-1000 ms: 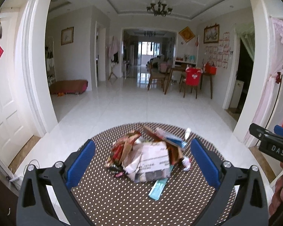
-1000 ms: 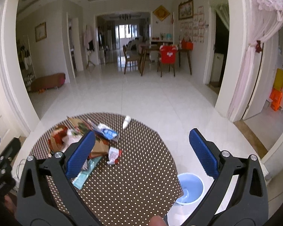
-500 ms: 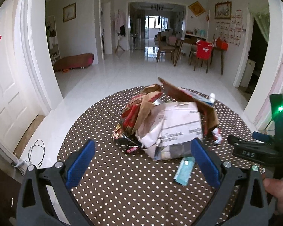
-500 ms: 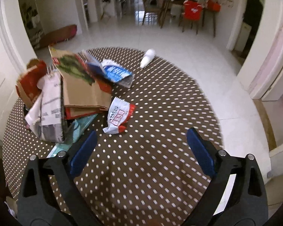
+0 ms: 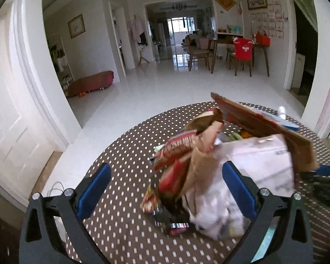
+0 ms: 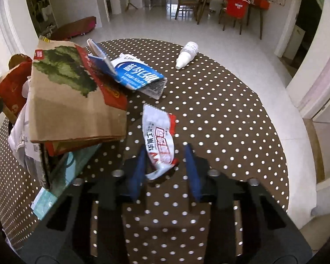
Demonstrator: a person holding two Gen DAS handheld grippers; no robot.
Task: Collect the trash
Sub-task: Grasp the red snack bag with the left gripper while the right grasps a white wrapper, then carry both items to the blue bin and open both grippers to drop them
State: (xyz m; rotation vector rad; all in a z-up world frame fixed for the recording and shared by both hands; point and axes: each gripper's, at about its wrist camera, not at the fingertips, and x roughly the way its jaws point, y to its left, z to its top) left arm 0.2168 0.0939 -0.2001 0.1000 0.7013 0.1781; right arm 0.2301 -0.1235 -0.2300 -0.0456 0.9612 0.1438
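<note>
Firstly, from the left wrist: left gripper (image 5: 166, 190) spread wide and pinching nothing, low over the dotted table (image 5: 125, 154), with the heaped pile of trash (image 5: 200, 154) just ahead and off to its right, a white bag (image 5: 253, 160) lying against the inner side of the right finger. Further right, from the other wrist: same pile off at the left edge under a brown paper bag (image 6: 66, 101), then right gripper (image 6: 165, 171), jaws just drawn in to a narrow gap, pointing steeply down at a red-and-white wrapper (image 6: 159, 136). Wrapper flat on the cloth beside the pile, long axis running straight away from the claw, near end curled up between the fingers; left pad at its edge, a sliver of cloth showing before the right pad, so probably not yet pinched. Clearly the nearer hand for this piece. Beyond and rightward, a blue packet (image 6: 138, 74) and a small white bottle (image 6: 187, 54), well apart. Wrapper hidden from the left view behind the heap; red snack bags on the pile's front missing from the right.
</note>
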